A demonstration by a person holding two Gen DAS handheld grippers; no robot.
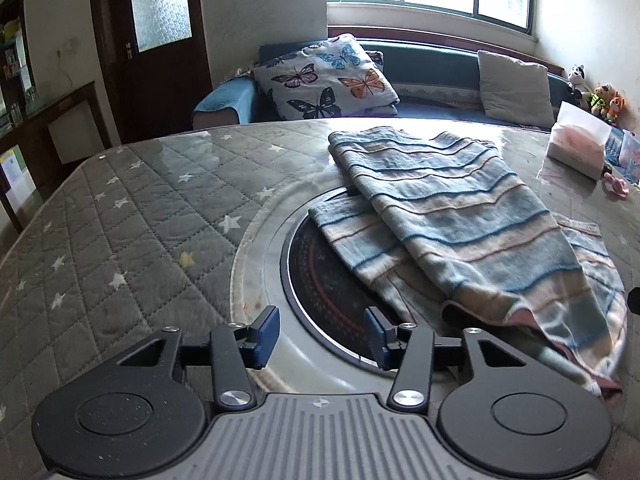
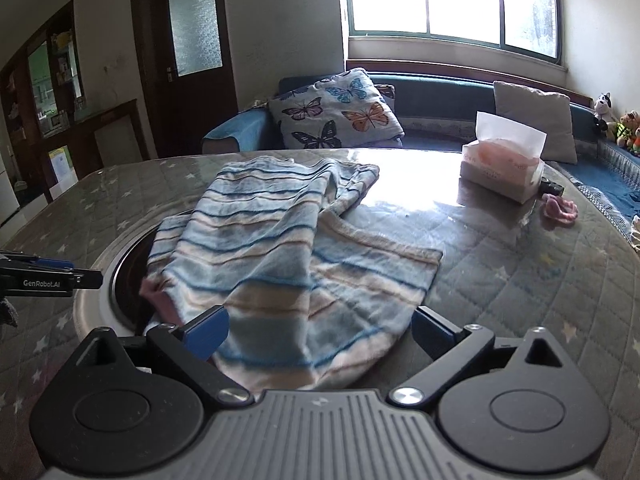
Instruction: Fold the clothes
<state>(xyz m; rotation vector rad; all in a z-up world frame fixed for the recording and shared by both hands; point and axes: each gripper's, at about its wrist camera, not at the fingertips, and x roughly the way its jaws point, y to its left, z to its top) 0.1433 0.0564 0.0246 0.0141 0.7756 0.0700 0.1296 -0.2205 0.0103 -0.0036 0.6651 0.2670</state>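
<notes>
A blue, cream and tan striped garment (image 1: 460, 216) lies rumpled and partly folded over itself on the table, covering part of a round black inset. It also shows in the right wrist view (image 2: 280, 248). My left gripper (image 1: 322, 334) is open and empty, just left of the garment's near edge, over the black inset (image 1: 320, 300). My right gripper (image 2: 320, 330) is open wide with its jaws standing either side of the garment's near end, not closed on it. The left gripper shows at the left edge of the right wrist view (image 2: 60, 276).
The table has a grey quilted star-patterned cover (image 1: 120, 220) under a glossy sheet. A tissue box (image 2: 500, 176) and a small pink item (image 2: 560, 208) sit at the far right. A sofa with a butterfly cushion (image 2: 336, 116) stands behind the table.
</notes>
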